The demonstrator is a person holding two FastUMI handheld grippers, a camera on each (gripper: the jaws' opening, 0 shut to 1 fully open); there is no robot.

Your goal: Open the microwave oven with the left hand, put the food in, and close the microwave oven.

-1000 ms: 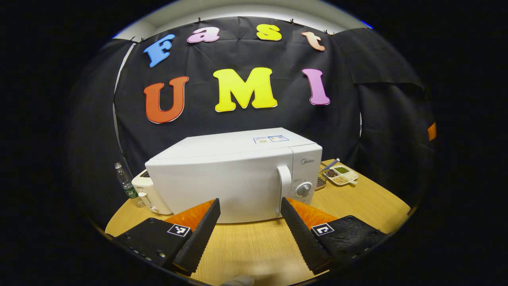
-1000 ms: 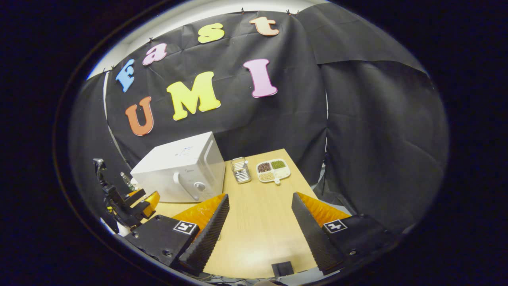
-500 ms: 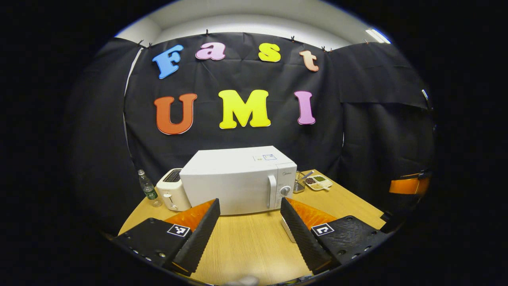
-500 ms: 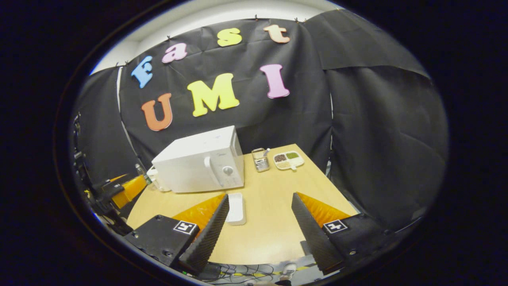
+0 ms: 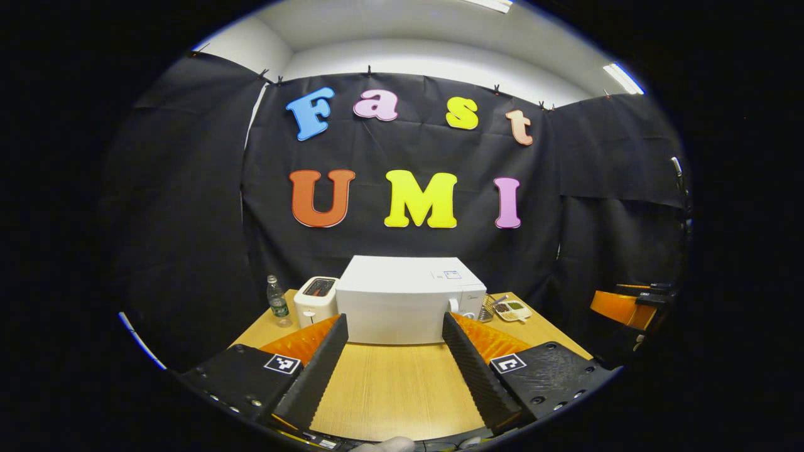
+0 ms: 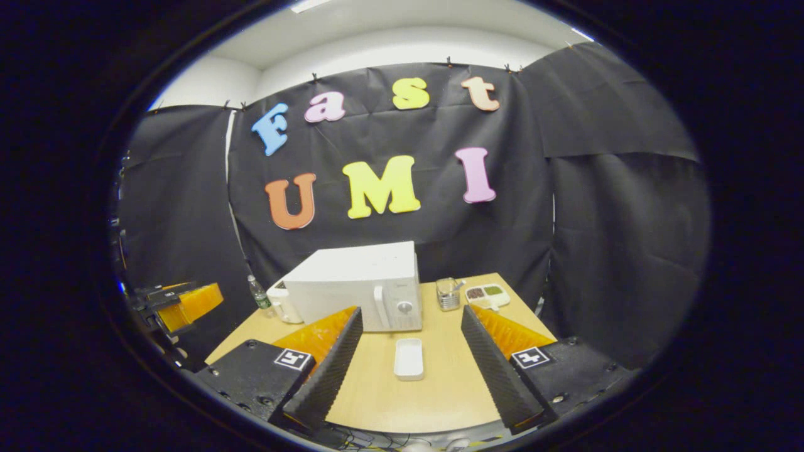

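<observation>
Both grippers, left [image 5: 394,370] & right [image 6: 411,370], are wide apart, holding nothing. Microwave [image 6: 358,285] is closed, at the table's [image 6: 440,389] back. Right gripper view has a white tray [image 6: 409,359] in front of it; left gripper view has the toaster [image 5: 315,300] w/ bottle [image 5: 276,301].

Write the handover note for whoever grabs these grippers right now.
Left gripper: open, holding nothing, set back from the table, facing the microwave.
Right gripper: open, holding nothing, aimed at the white food tray on the table.
Microwave door shut, handle untouched.
Done: nothing visible.
Left: open the door with the left, put the tray in, close it.
</observation>
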